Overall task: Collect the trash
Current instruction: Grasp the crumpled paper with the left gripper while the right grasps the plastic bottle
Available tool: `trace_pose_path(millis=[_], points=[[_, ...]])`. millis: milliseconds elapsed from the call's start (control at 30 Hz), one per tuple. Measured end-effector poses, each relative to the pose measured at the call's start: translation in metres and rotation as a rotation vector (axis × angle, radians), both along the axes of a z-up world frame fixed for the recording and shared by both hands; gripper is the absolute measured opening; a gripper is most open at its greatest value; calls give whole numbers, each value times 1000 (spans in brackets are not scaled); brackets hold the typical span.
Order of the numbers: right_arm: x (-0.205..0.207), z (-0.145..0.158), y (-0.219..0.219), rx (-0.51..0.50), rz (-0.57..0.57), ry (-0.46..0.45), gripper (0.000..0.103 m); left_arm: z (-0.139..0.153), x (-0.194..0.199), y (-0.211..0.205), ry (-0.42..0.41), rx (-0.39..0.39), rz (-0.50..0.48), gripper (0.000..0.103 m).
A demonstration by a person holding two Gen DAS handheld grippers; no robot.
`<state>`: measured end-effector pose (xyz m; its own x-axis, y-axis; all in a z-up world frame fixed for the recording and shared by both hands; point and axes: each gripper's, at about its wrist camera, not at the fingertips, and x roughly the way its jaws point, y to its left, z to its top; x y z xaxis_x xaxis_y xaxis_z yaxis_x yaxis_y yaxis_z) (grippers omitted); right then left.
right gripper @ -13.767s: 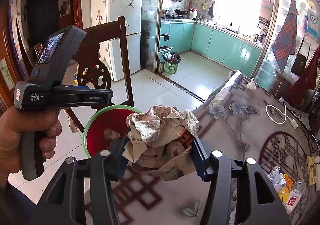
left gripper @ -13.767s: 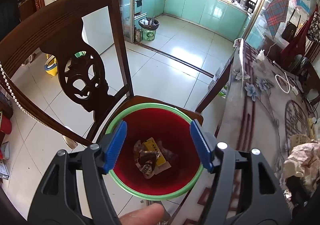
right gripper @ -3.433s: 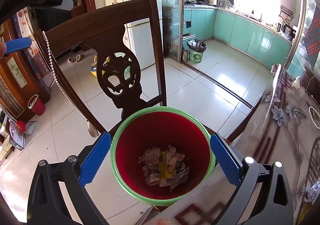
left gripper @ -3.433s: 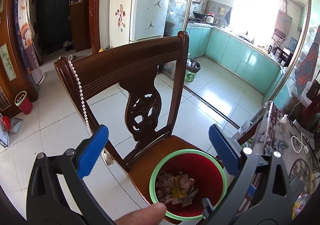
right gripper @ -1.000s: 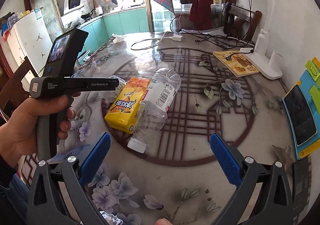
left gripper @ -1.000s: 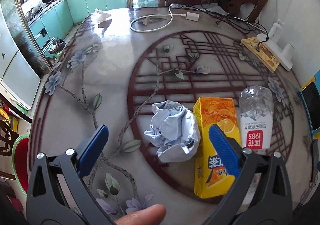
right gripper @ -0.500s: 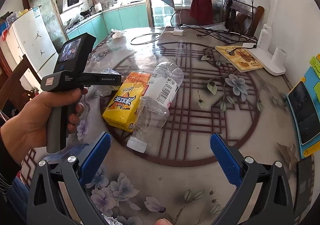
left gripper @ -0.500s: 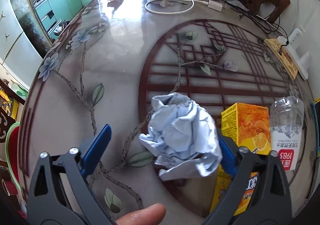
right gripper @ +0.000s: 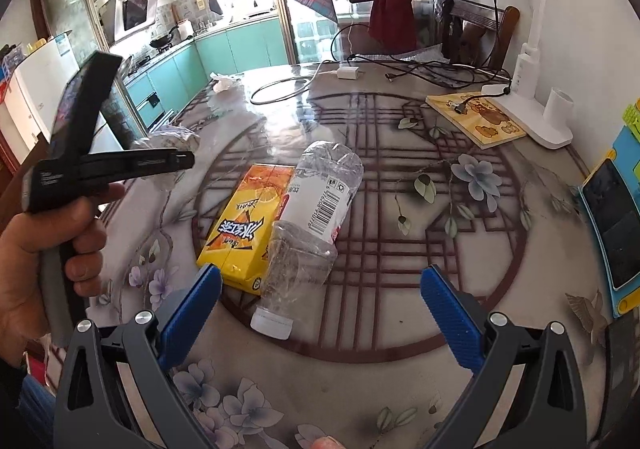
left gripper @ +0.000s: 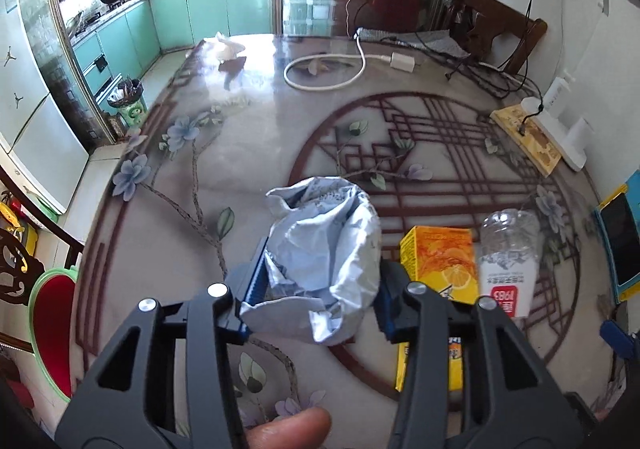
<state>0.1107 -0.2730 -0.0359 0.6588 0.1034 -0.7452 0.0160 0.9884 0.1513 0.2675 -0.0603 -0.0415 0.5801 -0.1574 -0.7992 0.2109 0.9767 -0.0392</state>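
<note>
Gripping a crumpled paper ball, the left gripper fills the foot of the left wrist view, its blue pads pressed into the paper on both sides; its jaws have just been closing, and the wad sits between them, raised off the table. Taking the yellow juice carton as the landmark, the paper ball hangs just to its left, and a clear plastic bottle with a red-and-white label lies just beside the carton on its right. Far to the carton's left, past the table's edge, stands a red bin with a green rim. Beyond the carton, at the far end of the table, a white charger cable lies coiled.

In the right wrist view the right gripper hovers with its jaws wide apart and nothing between them. The carton lies flat ahead of the left pad, and the bottle lies touching its right side, white cap nearest the camera. Left of the carton, a hand holds the left gripper's black handle, and the paper ball shows blurred at that tool's tip, above the table.
</note>
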Motion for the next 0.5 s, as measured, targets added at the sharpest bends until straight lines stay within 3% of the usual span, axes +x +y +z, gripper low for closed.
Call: trace_pose_path(millis=[233, 500], points=[[32, -10, 2, 29, -48, 23, 97, 57, -41, 13, -144, -15, -52, 44], [78, -40, 6, 62, -121, 94, 96, 78, -62, 47, -189, -29, -51, 44]])
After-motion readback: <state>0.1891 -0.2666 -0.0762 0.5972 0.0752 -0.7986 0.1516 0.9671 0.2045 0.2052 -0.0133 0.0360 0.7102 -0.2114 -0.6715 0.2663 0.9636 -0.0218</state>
